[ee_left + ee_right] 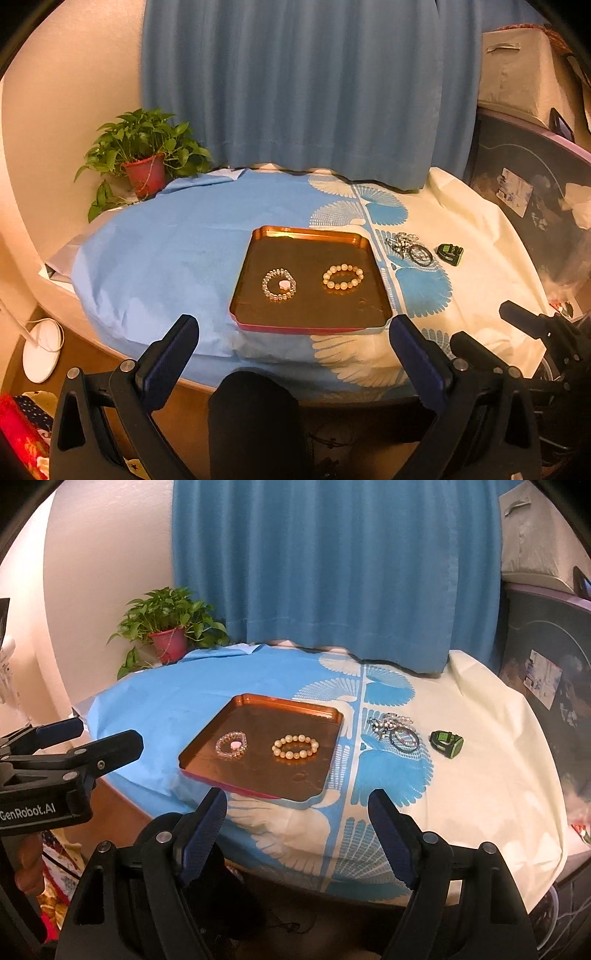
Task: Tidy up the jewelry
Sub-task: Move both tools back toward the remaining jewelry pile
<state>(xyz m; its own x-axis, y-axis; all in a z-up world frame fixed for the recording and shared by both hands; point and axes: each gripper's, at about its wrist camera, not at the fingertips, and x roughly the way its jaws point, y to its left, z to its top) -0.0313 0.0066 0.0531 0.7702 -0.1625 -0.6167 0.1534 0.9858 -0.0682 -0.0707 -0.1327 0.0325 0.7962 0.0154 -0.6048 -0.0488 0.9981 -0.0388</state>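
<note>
A copper tray (306, 232) (288, 701) with a red outer side lies on the blue-and-cream cloth. In it rest a clear bead bracelet (266, 286) (221, 744) with a pink charm and, to its right, a pearl bracelet (343, 266) (293, 755). Right of the tray sit a tangled jewelry pile (402, 242) (391, 722) with a dark bangle (421, 254) (404, 740), and a green-black watch (450, 254) (447, 744). My left gripper (291, 328) (107, 731) hovers open off the table's near edge. Beside it, my right gripper (297, 797) (484, 325) is open too. Both are empty.
A potted plant (144, 162) (170, 635) stands at the table's back left, before a blue curtain (295, 92). A dark-clad knee (255, 406) is below the near table edge. A white lamp base (40, 350) sits on the floor at left. A dark cluttered surface (535, 192) adjoins on the right.
</note>
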